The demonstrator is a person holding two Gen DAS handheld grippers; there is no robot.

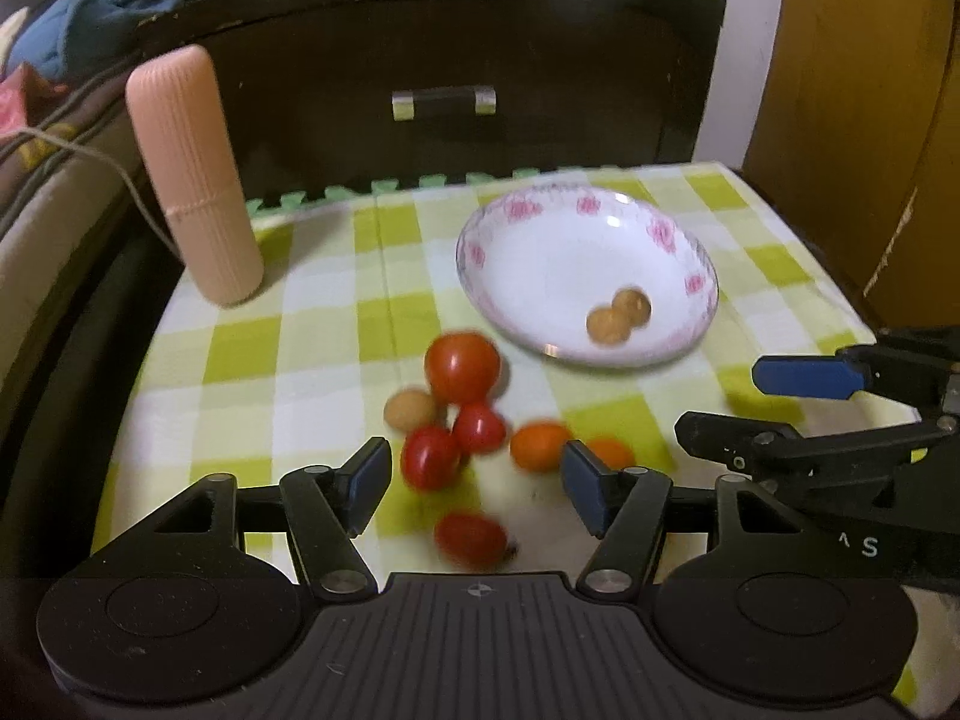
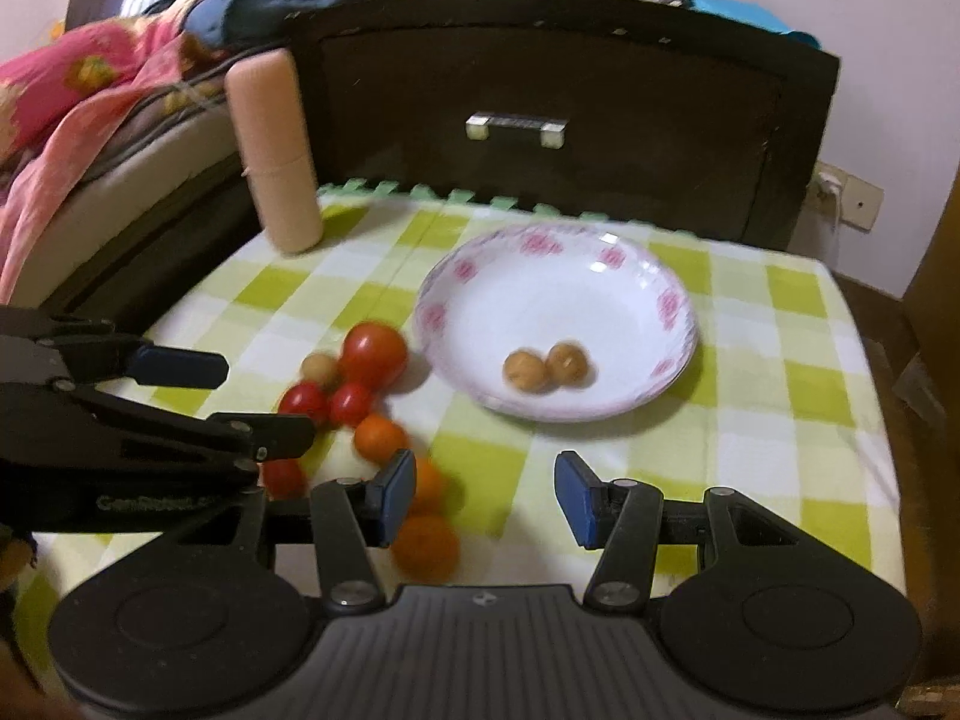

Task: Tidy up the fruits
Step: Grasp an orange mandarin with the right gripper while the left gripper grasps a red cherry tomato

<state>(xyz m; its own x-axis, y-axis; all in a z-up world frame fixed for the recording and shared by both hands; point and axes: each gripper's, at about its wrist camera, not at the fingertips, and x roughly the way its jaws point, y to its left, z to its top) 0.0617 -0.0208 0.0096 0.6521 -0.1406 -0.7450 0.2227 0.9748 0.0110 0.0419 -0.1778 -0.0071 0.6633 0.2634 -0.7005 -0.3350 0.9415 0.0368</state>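
A white bowl with pink flowers (image 1: 522, 222) (image 2: 606, 276) sits on the checked cloth and holds two small tan fruits (image 1: 618, 315) (image 2: 543, 367). Left of it lies a cluster: a big red tomato (image 1: 462, 366) (image 2: 373, 354), small red tomatoes (image 1: 429, 456) (image 2: 327, 403), a tan fruit (image 1: 409, 411) (image 2: 319, 367) and orange fruits (image 1: 539, 445) (image 2: 379, 435). My left gripper (image 1: 477, 486) is open just above the cluster, a small red tomato (image 1: 471, 540) lying below its jaws. My right gripper (image 2: 486, 498) is open over bare cloth, orange fruits (image 2: 426, 543) by its left finger.
A tall pink ribbed cylinder (image 1: 192, 174) (image 2: 276, 156) stands at the cloth's back left corner. A dark wooden drawer front with a metal handle (image 1: 444, 101) (image 2: 516, 126) rises behind the table. Bedding lies to the left. The other gripper shows at each view's side.
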